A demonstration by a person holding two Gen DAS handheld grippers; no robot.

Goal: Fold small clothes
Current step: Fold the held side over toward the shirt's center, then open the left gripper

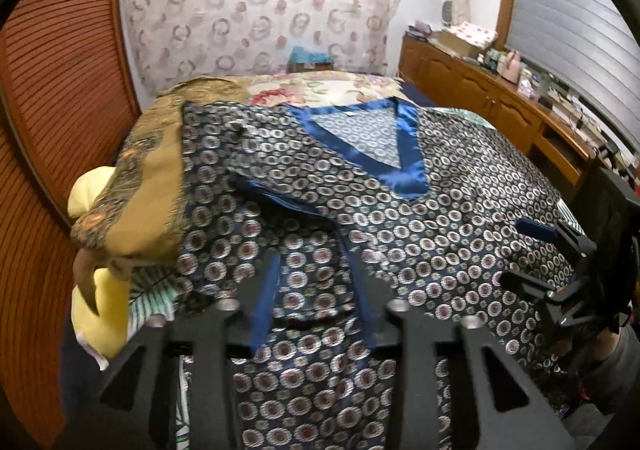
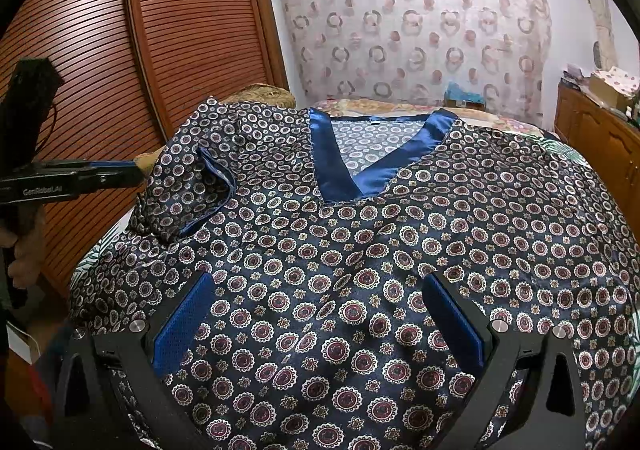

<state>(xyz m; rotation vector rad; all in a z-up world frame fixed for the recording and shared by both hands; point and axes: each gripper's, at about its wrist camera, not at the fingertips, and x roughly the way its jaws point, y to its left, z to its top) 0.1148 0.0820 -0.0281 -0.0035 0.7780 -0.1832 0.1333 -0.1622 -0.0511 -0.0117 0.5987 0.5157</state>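
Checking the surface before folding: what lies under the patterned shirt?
Under the shirt a leaf-print sheet peeks out at the edges, and a brown cloth sits beneath its folded sleeve. Everything under the middle is covered.

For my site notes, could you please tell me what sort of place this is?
Most likely a home bedroom: a patterned top spread on a bed, a louvred wooden wardrobe door, and a cluttered wooden sideboard.

The only readable text was "GenRobot.AI", printed in pale letters on the black body of the left gripper, seen at the left edge of the right wrist view. A small tag at the shirt's far collar was too small to read.
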